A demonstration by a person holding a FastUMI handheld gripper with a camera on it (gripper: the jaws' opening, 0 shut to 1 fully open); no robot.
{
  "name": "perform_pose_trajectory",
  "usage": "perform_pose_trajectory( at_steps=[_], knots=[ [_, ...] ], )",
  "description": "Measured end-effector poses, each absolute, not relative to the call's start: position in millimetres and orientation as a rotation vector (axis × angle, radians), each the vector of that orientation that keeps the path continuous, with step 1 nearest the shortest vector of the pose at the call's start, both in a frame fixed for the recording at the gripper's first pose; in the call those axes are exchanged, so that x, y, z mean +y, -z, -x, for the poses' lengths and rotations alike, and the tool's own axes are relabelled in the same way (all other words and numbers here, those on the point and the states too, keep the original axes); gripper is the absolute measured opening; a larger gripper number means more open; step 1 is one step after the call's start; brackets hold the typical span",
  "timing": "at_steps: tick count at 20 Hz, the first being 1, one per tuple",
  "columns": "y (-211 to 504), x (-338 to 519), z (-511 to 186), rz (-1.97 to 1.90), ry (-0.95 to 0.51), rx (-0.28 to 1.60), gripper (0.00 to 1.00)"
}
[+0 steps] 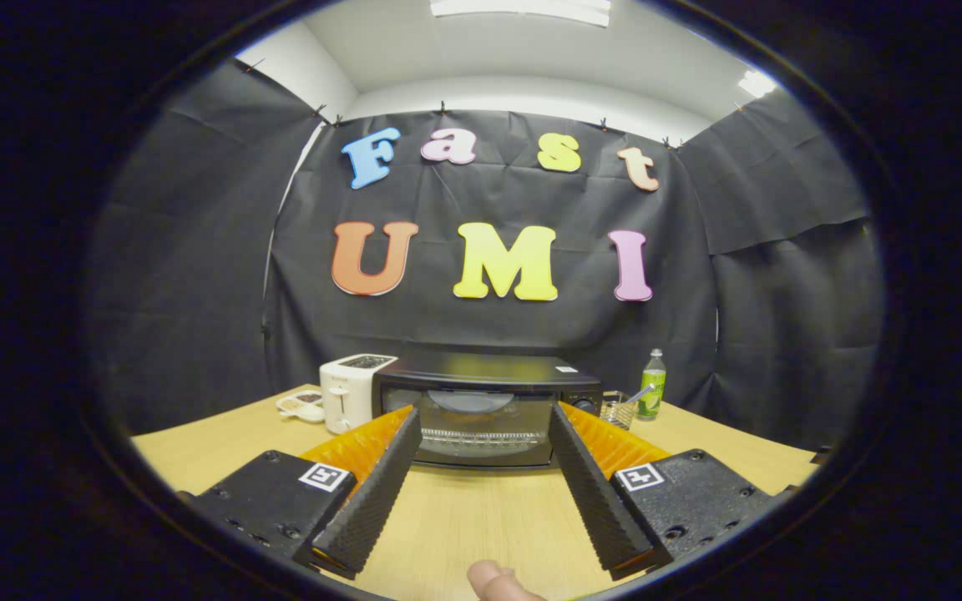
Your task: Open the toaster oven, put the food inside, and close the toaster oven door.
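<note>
A black toaster oven [481, 405] stands on the wooden table [481, 517], straight beyond my fingers. Its glass door is closed and a wire rack shows through the glass. My gripper [481, 417] is open, held above the table a short way in front of the oven, with nothing between its fingers [372, 492]. A small white dish [301, 405] with something brownish in it, possibly the food, lies to the left, behind the white toaster.
A white slot toaster [349, 391] stands against the oven's left side. To the oven's right are a clear glass with a utensil [617, 409] and a green bottle [652, 386]. A fingertip [493, 582] shows at the near edge, below the fingers.
</note>
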State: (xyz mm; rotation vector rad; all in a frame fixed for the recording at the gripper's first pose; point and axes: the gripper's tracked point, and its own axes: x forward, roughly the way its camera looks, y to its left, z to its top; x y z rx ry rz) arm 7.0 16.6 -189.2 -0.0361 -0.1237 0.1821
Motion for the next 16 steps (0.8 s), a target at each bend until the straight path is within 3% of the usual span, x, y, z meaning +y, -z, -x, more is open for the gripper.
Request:
perform_pose_trajectory(
  at_steps=[7,16],
  knots=[
    [109,-23,68,0.031,-0.136,-0.171,1.0],
    [79,-47,99,0.006,-0.108,-0.201,1.0]
  ],
)
